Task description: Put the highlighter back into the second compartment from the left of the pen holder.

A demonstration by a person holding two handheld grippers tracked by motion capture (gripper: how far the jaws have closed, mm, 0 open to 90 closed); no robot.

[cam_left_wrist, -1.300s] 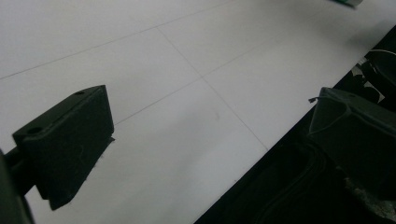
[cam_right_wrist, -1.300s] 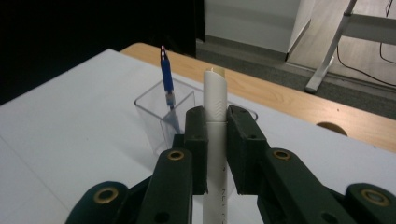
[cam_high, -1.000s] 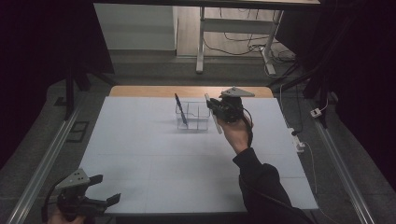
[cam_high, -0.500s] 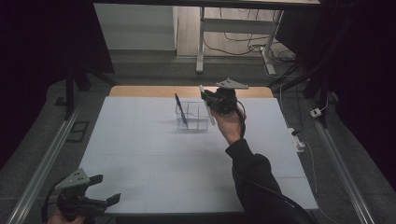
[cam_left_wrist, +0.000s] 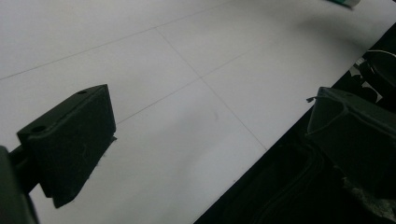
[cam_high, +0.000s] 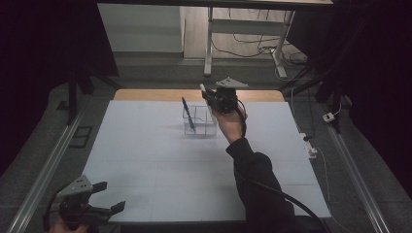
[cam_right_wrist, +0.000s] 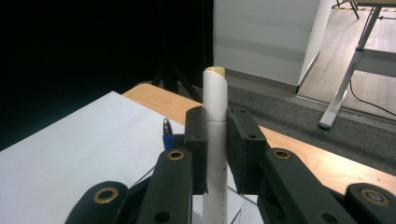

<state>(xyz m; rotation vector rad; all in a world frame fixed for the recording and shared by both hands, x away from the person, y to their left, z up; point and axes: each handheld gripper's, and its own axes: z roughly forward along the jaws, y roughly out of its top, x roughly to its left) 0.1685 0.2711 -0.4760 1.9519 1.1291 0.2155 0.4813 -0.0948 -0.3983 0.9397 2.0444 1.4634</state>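
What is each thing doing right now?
White pen: upright, clamped in the right gripper.
Blue pen: leaning inside the clear box.
Clear box: standing on the white table, top open.
Right gripper: shut on the white pen, beside the box.
Left gripper: open, holding nothing, at the table's near edge.

White-covered table [cam_high: 145, 160] bears what looks like a clear holder [cam_high: 199, 121].
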